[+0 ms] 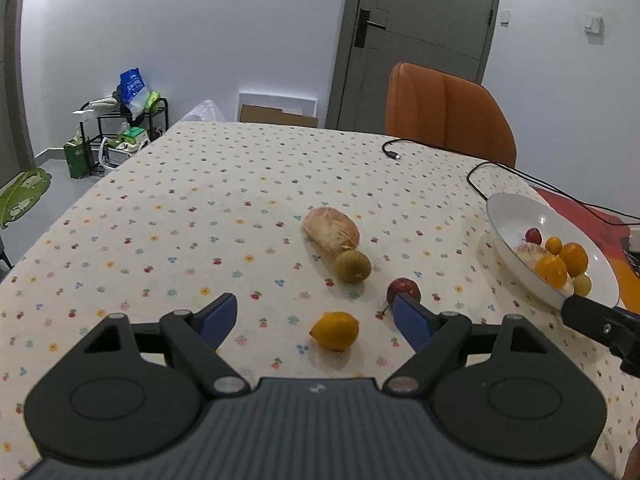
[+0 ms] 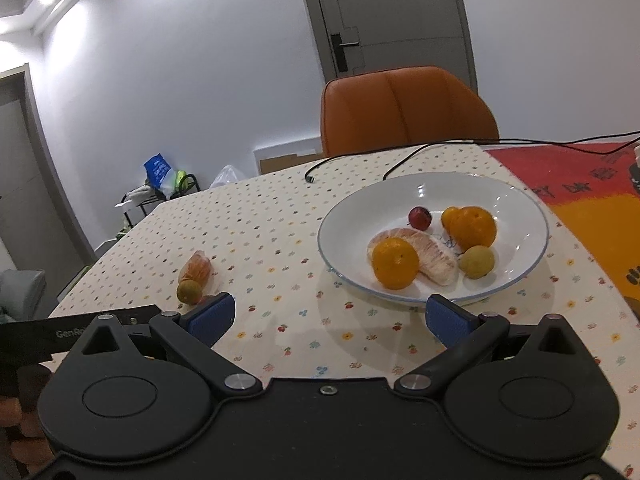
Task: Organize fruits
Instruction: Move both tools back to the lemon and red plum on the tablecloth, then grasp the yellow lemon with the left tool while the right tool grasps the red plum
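White plate [image 2: 520, 200], right of centre in the right wrist view, is holding two oranges [image 2: 395, 263], a peeled pomelo segment [image 2: 434, 256], a small red fruit [image 2: 419, 217] and a yellow-green one [image 2: 476, 261]. On the tablecloth [image 1: 200, 208], four pieces are being left loose: lemon [image 1: 335, 330], red fruit [image 1: 403, 289], brown-green fruit [image 1: 352, 266], wrapped pomelo piece [image 1: 330, 228]. Left gripper [image 1: 316, 316] and right gripper [image 2: 330, 320] are both being held spread, nothing pinched.

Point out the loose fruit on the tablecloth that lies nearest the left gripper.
The yellow lemon, lying between the open fingers of the left gripper. The red plum, green fruit and peeled pomelo segment lie farther out.
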`<state>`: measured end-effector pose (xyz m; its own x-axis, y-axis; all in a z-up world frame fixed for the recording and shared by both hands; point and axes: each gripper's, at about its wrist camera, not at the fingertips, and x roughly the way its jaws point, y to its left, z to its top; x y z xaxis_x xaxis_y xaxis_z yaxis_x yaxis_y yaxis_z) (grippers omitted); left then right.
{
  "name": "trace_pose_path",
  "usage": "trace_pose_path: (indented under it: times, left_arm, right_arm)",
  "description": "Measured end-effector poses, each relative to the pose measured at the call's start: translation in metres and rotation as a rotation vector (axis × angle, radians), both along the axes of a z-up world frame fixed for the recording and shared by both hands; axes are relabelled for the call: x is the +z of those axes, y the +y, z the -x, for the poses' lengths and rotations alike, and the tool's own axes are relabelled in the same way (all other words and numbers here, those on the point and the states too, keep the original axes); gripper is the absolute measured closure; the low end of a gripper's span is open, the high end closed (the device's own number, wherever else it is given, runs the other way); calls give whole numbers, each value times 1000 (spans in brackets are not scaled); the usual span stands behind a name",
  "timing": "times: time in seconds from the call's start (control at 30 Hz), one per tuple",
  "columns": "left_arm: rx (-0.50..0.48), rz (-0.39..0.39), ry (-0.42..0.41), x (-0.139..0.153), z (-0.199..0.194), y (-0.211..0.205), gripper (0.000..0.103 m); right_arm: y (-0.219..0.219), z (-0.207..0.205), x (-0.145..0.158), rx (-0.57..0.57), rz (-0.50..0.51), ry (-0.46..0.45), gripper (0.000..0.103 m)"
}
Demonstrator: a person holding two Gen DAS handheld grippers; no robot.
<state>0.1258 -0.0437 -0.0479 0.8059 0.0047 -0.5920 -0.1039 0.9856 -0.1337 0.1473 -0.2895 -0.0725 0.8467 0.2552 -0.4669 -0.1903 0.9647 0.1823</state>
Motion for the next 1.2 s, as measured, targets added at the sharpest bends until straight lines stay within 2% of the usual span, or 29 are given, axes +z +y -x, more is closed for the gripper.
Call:
trace_pose_path:
  times: [0.03,0.13,0.2,0.23,0.3,0.33,0.4,0.43,0.53,0.7,0.97,1.07,1.2]
  left_arm:
    - [-2,1,-2,-1,0,-1,19]
    - [-5,-2,1,-6,-3,-3,31]
    - [-10,10,17,-10,-7,-2,43]
    - [-10,18,27,-12,-8,-1,45]
    - [-17,37,46,-16,-10,2,58]
    - [-20,40,43,-17,-9,3,60]
    - [-31,43,38,-17,-9,5,74]
    - [-35,56,38,-17,-9,7,76]
    - [-21,68,39,-16,-9,14,76]
    - [17,73,25,-10,-9,28,76]
    - [60,80,6,-4,-9,47,76]
    - [78,85,4,-3,-8,55,76]
    - [100,91,-2,-1,-6,66,76]
  right_arm:
    - [1,-1,-1,3,0,3,0]
    - [3,-2,-2,12,-1,11,0]
    - [5,-3,-3,18,0,14,0]
    - [6,-4,-3,23,0,14,0]
    - [10,-5,-3,31,3,15,0]
    - [13,-6,-3,34,6,16,0]
    - [19,-9,-3,41,11,20,1]
    - [23,-10,-3,49,12,21,1]
    - [34,-13,-3,77,22,19,4]
    - [52,-21,-5,130,20,42,21]
    - [71,-32,-9,191,7,73,41]
    - [80,-35,-11,211,13,84,45]
    - [90,-40,-12,225,22,87,45]
